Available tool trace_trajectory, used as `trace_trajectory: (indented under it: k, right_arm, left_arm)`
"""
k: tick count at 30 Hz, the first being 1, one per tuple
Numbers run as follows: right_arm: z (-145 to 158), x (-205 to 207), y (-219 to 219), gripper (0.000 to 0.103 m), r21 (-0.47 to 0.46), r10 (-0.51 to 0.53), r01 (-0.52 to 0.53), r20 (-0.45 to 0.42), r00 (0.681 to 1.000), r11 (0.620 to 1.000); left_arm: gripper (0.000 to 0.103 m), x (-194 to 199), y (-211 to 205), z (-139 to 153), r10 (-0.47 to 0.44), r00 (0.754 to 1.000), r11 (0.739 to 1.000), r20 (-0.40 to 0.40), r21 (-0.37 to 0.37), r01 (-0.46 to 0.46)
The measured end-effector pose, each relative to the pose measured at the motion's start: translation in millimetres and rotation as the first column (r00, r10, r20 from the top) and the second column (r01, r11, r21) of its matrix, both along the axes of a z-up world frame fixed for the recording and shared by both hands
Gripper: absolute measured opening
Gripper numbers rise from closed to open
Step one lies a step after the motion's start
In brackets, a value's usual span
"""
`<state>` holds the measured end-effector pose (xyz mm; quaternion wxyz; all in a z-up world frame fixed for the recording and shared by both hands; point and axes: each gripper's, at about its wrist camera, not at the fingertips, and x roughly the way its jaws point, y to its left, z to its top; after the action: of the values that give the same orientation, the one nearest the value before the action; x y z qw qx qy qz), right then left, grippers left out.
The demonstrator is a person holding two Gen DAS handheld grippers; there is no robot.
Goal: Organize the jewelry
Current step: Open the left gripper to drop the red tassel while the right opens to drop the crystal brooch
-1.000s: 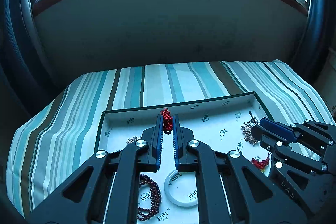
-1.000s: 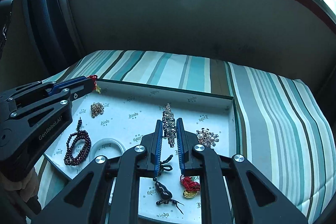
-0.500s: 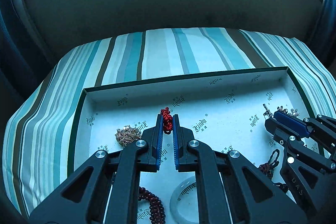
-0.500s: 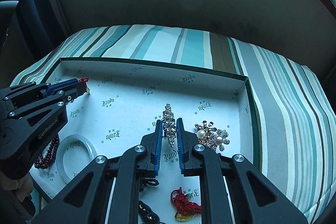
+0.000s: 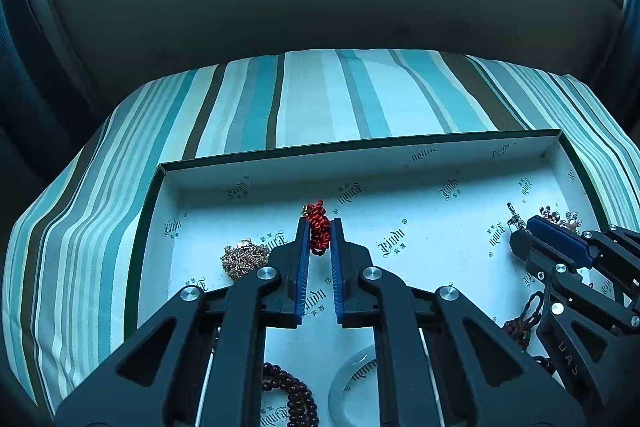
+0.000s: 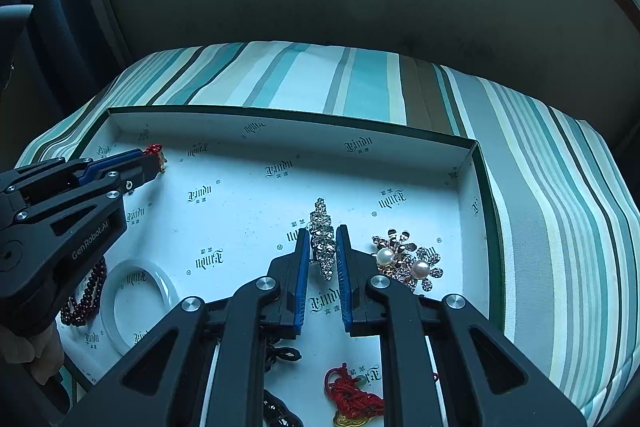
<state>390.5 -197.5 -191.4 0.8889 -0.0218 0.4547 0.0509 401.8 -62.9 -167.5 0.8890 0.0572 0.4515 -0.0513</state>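
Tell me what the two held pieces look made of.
Left gripper holds a red knotted cord: matte braided thread, apparently textile. Right gripper holds a rhinestone piece: faceted, glinting stones, probably glass or crystal in metal settings.

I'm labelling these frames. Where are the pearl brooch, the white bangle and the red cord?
pearl brooch [image 6: 406,263], right wrist view, its middle.
white bangle [image 6: 168,285], right wrist view, right rim.
red cord [image 5: 319,229], left wrist view, its knotted middle.
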Motion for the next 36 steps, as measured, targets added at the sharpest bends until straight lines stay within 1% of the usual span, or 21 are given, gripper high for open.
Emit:
trace_trajectory:
  k: [5, 6, 7, 8, 9, 11, 12, 13, 14, 15, 16, 17, 18, 19, 23, 26, 28, 30, 32, 34, 36]
  right_arm:
    - [0, 1, -2, 0.014, 0.005, -0.003, 0.003, -0.003, 1.0, 1.0]
    - [0, 1, -2, 0.014, 0.006, -0.003, 0.003, -0.003, 1.0, 1.0]
    - [0, 1, -2, 0.014, 0.006, -0.003, 0.003, -0.004, 1.0, 1.0]
    - [0, 1, -2, 0.014, 0.008, -0.004, 0.004, -0.004, 1.0, 1.0]
    - [0, 1, -3, 0.015, 0.011, -0.005, 0.005, -0.004, 1.0, 1.0]
    - [0, 1, -4, 0.016, 0.016, -0.008, 0.008, -0.004, 1.0, 1.0]
    - [1, 1, -4, 0.017, 0.016, -0.009, 0.009, -0.003, 1.0, 1.0]
    - [1, 1, -4, 0.022, 0.015, -0.01, 0.01, -0.003, 1.0, 1.0]
    - [1, 1, -4, 0.031, 0.014, -0.01, 0.01, -0.002, 1.0, 1.0]
    - [2, 0, -3, 0.036, 0.013, -0.011, 0.011, 0.002, 1.0, 1.0]
    - [4, -1, -4, 0.043, 0.012, -0.013, 0.013, 0.01, 1.0, 1.0]
    - [6, -1, -3, 0.045, 0.009, -0.016, 0.015, 0.018, 1.0, 1.0]
    - [7, -2, -3, 0.045, 0.006, -0.016, 0.016, 0.024, 1.0, 1.0]
    - [8, -2, -3, 0.045, 0.005, -0.017, 0.017, 0.027, 0.999, 1.0]
    - [18, -9, -4, 0.045, 0.008, -0.022, 0.021, 0.052, 0.998, 1.0]
    - [30, -17, -3, 0.045, 0.012, -0.018, 0.018, 0.076, 0.997, 1.0]
    - [37, -24, -3, 0.045, 0.014, -0.015, 0.014, 0.088, 0.996, 1.0]
    - [44, -33, -1, 0.045, 0.015, -0.01, 0.009, 0.097, 0.995, 1.0]
    - [50, -43, 0, 0.045, 0.015, -0.004, 0.002, 0.106, 0.994, 1.0]
    - [56, -56, 2, 0.045, 0.014, 0.0, -0.001, 0.114, 0.993, 1.0]
    - [60, -68, 4, 0.045, 0.017, 0.002, -0.004, 0.119, 0.993, 1.0]
  left_arm:
    - [0.012, 0, 0, -1, -0.003, 1.0, 1.0, -0.001, -0.001, 0.003]
    - [0.018, 0, 0, 0, -0.003, 1.0, 1.0, -0.001, -0.002, 0.003]
    - [0.03, 0, 0, 0, -0.002, 1.0, 1.0, 0.003, -0.003, 0.002]
    - [0.035, -1, 0, 1, -0.001, 1.0, 1.0, 0.009, -0.002, 0.001]
    - [0.038, -2, 0, 2, -0.001, 1.0, 1.0, 0.016, -0.001, 0.001]
    - [0.038, -3, 0, 4, -0.004, 1.0, 1.0, 0.022, 0.002, 0.004]
    - [0.04, -4, 0, 5, -0.003, 1.0, 1.0, 0.022, 0.001, 0.003]
    - [0.045, -4, 1, 5, -0.002, 1.0, 1.0, 0.023, 0.0, 0.002]
    - [0.048, -4, 1, 6, 0.001, 1.0, 1.0, 0.025, 0.0, -0.001]
    - [0.053, -5, 2, 6, 0.005, 0.999, 1.0, 0.031, 0.001, -0.005]
    - [0.057, -6, 2, 7, 0.01, 0.999, 1.0, 0.036, 0.0, -0.01]
    - [0.06, -6, 3, 8, 0.015, 0.999, 1.0, 0.04, -0.002, -0.014]
    - [0.066, -6, 4, 9, 0.021, 0.999, 1.0, 0.043, -0.005, -0.021]
    - [0.068, -7, 5, 10, 0.028, 0.999, 1.0, 0.047, -0.008, -0.027]
    - [0.069, -13, 8, 18, 0.034, 0.997, 0.999, 0.064, -0.014, -0.033]
    - [0.074, -23, 9, 29, 0.033, 0.995, 0.999, 0.096, -0.007, -0.032]
    - [0.078, -33, 11, 37, 0.03, 0.992, 1.0, 0.12, -0.006, -0.029]
    - [0.079, -44, 15, 43, 0.033, 0.99, 0.999, 0.134, -0.007, -0.032]
    - [0.079, -56, 20, 49, 0.043, 0.989, 0.999, 0.14, -0.021, -0.04]
    - [0.084, -67, 25, 54, 0.055, 0.988, 0.998, 0.143, -0.041, -0.05]
    - [0.085, -78, 29, 59, 0.071, 0.987, 0.997, 0.147, -0.039, -0.066]
